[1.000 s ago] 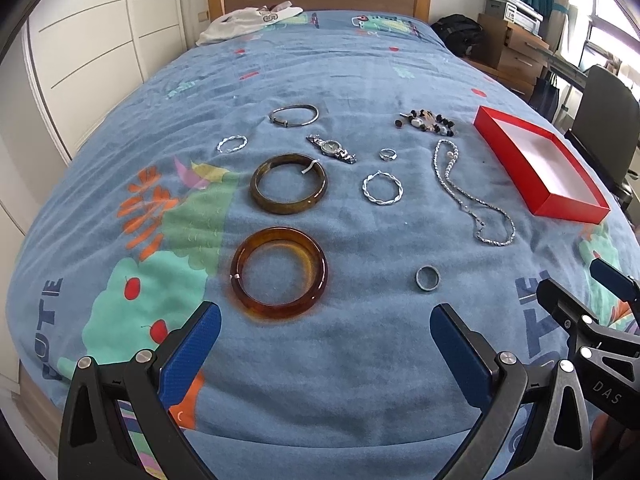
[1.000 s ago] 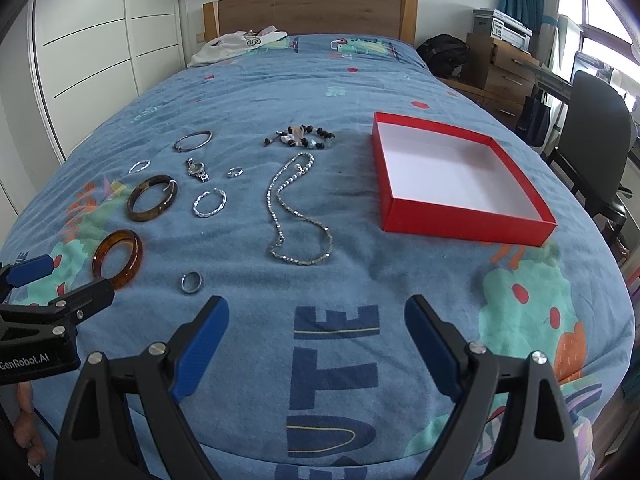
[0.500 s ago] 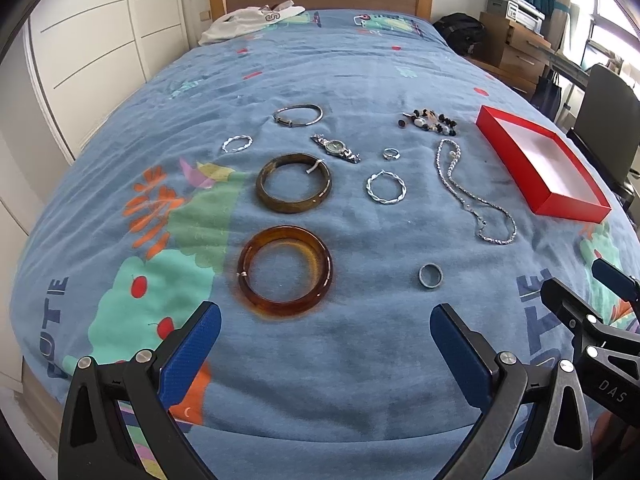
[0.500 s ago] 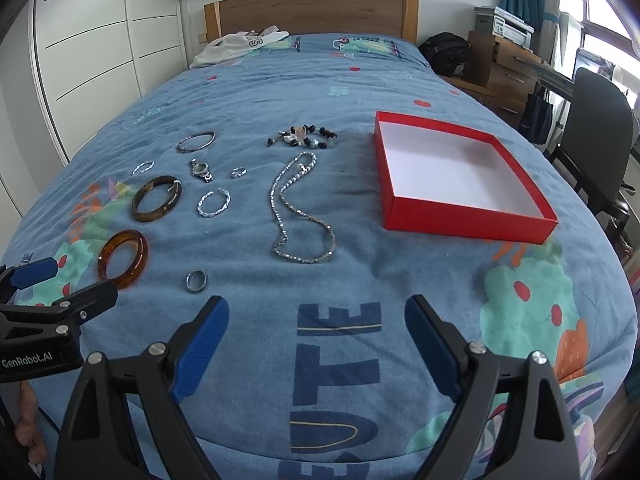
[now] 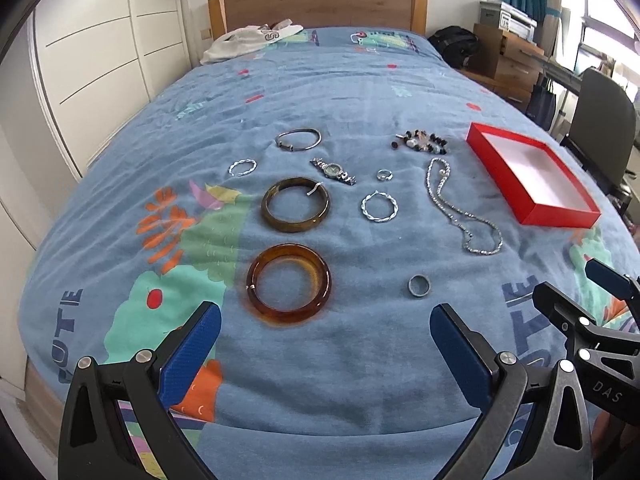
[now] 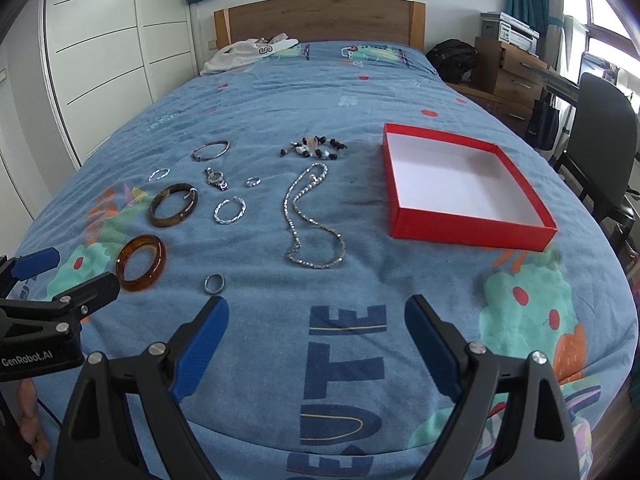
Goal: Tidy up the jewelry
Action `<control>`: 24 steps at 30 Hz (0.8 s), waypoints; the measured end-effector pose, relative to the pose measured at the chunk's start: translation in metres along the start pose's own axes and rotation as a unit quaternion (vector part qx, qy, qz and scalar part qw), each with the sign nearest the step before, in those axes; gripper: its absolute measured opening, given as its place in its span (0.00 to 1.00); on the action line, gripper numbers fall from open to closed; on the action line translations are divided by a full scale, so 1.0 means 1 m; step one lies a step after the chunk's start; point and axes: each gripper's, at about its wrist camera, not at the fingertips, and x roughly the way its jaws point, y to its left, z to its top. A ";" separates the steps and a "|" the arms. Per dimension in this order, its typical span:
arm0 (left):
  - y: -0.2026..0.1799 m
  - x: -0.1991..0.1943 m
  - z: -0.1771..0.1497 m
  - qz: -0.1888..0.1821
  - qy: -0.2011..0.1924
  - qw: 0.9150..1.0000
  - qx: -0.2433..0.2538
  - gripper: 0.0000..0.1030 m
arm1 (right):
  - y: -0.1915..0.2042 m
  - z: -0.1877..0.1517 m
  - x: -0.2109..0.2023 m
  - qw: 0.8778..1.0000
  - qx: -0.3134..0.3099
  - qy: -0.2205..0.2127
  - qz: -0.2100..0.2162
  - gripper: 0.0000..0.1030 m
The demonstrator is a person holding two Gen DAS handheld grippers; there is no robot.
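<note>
Both grippers, left [image 5: 325, 344] and right [image 6: 316, 338], have drifted slightly back from the amber bangle [image 5: 289, 283], jaws wide open, empty.

Bright even daylight from the window [image 6: 600, 44] at right, blown-out glare there, soft faint shadows on the bed [image 5: 360, 92], sharp centre focus, strong fisheye bending, dark vignetted corners

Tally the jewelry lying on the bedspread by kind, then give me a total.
Chunky amber and brown bangles: 2
Thin silver bangle: 1
Twisted silver hoops: 2
Small rings: 2
Watch: 1
Beaded bracelet: 1
Silver chain necklace: 1
Total: 10
</note>
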 end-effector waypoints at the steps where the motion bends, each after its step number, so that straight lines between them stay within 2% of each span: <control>1: 0.000 -0.001 0.000 -0.001 -0.001 1.000 -0.001 0.99 | -0.001 0.001 -0.001 1.000 0.001 -0.001 0.000 0.87; 14: 0.002 0.022 -0.001 0.004 0.034 0.999 0.000 0.99 | -0.013 0.010 0.009 1.000 0.006 0.008 0.007 0.87; 24: 0.008 0.040 0.002 0.003 0.048 0.999 -0.004 0.99 | -0.010 0.013 0.027 0.999 0.000 0.019 0.030 0.87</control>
